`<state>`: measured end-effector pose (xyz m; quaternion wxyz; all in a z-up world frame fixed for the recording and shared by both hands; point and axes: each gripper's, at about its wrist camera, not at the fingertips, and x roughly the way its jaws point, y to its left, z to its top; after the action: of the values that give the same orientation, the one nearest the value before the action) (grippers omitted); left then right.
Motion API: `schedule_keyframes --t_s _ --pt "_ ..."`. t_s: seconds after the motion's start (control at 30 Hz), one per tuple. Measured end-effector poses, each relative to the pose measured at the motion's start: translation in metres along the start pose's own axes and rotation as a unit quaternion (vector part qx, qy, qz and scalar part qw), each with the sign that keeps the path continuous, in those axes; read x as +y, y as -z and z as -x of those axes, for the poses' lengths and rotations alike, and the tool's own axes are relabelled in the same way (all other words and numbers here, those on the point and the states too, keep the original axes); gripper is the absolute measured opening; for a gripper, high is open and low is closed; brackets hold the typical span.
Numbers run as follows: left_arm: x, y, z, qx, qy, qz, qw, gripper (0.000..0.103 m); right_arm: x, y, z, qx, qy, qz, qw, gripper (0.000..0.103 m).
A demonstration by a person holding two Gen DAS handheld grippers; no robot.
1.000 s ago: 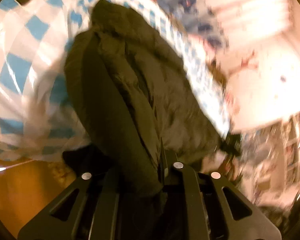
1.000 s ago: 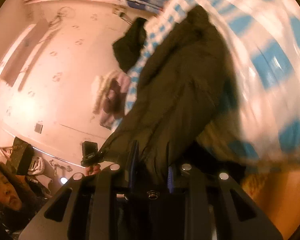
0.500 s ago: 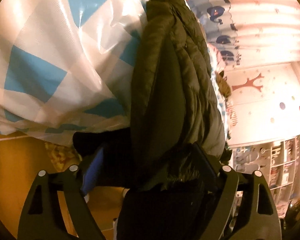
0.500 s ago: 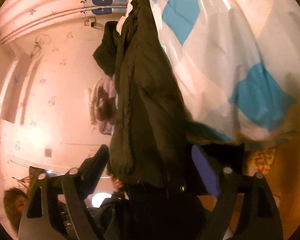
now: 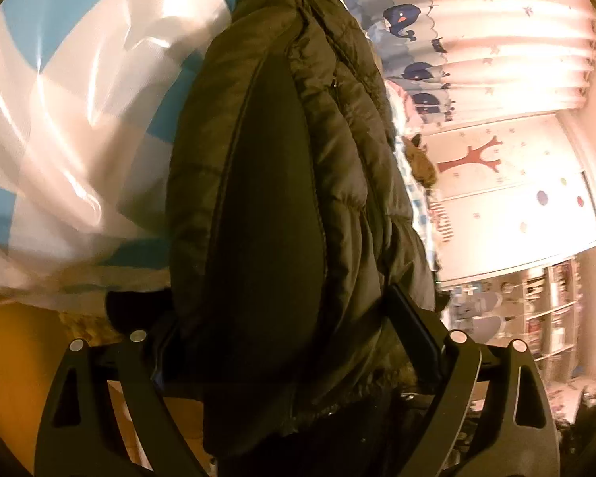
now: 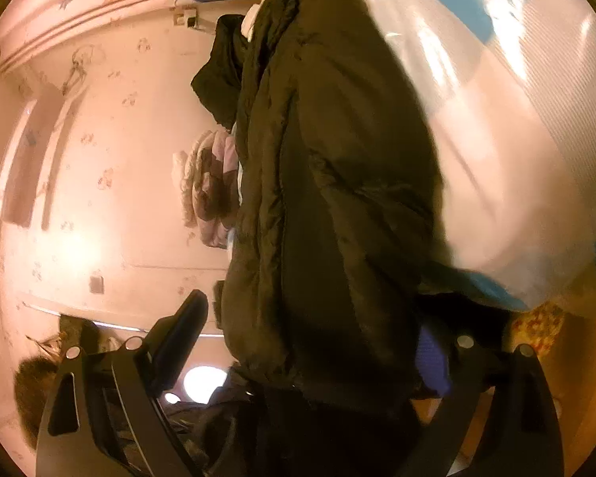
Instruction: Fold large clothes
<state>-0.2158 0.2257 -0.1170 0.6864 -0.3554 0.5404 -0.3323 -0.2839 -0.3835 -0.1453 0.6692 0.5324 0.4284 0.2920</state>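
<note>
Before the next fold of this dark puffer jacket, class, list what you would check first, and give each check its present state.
1. Left gripper open: ok; its jaws have just been opening and stand wide, the dark puffer jacket bulging between them.
2. Right gripper open: ok; just been opening too, jacket between the jaws.
3. Jacket resting on the blue-and-white checked bedcover: ok.
4. Jacket edge clear of the pads: cannot tell; fabric hides them.
5. Fold lying flat and even: cannot tell; both views are too close.
</note>
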Motion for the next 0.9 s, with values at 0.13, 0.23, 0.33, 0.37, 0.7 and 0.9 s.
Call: schedule_keyframes --t_s 0.13,0.23,0.33,0.37,0.7,0.9 --pt "-0.021 -0.001 -0.004 -0.002 -0.071 -0.042 0.9966 0.081 0.007 0.005 -0.004 -0.002 0.027 0.028 0.999 0.055" --pt "-0.035 -0.001 -0.007 -0.005 -0.122 -0.077 0.9896 0.073 0.004 0.01 -0.006 -0.012 0.05 0.034 0.998 0.041" --pt "-0.057 0.003 -0.011 -0.011 -0.174 -0.122 0.9771 0.059 0.004 0.015 -0.008 -0.021 0.056 0.035 0.998 0.034" --pt "-0.061 0.003 -0.011 -0.012 -0.182 -0.131 0.9744 0.051 0.005 0.016 -0.009 -0.023 0.057 0.037 0.997 0.033" --pt "-0.097 0.016 -0.016 -0.024 -0.289 -0.235 0.9277 0.021 0.011 0.019 -0.009 -0.027 0.049 0.041 0.998 0.032" --pt "-0.098 0.024 -0.011 -0.022 -0.305 -0.249 0.9191 0.021 0.007 0.021 -0.007 -0.033 0.037 0.033 0.998 0.055"
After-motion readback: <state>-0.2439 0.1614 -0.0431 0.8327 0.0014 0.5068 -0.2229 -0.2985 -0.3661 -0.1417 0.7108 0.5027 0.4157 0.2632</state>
